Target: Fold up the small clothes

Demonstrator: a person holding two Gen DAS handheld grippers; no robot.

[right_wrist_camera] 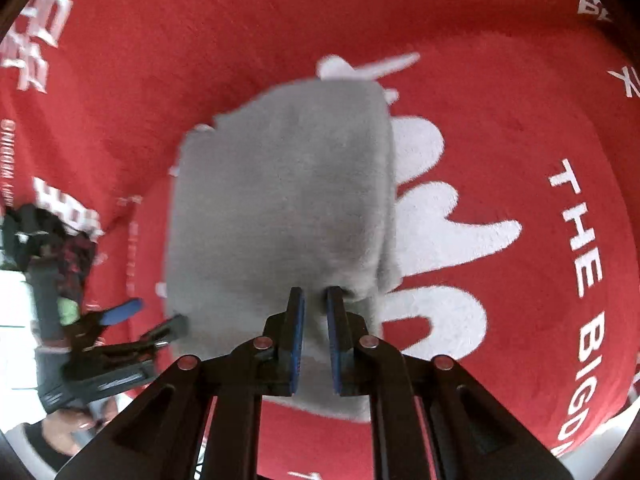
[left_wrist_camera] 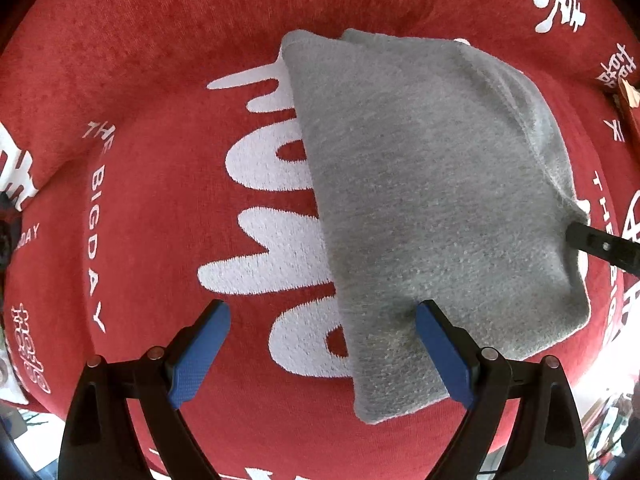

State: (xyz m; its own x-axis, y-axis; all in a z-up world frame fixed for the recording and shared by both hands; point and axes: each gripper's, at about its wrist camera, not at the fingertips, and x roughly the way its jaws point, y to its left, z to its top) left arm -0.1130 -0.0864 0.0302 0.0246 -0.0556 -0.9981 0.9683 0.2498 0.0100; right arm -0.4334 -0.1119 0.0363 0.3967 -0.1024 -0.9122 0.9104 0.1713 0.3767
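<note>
Here the grey folded garment point(left_wrist_camera: 432, 216) lies flat on the red cloth point(left_wrist_camera: 160, 80) that covers the bench, over part of the large white lettering point(left_wrist_camera: 260, 184) stitched into that cloth. The left tool point(left_wrist_camera: 322, 354) points straight down above the garment's near edge with its jaws spread wide and nothing clamped: one blue pad point(left_wrist_camera: 442, 356) sits over the grey fabric, the other over bare red cloth and lettering beside it. The right tool point(right_wrist_camera: 316, 340) comes at the garment from its other side, its blue pads point(right_wrist_camera: 298, 340) drawn nearly together with only a narrow slit between them; grey fabric shows behind that slit, but nothing is pinched. In the left wrist view the right tool's dark tip reaches the garment's far corner. Smaller white words ring the cloth further out.
</note>
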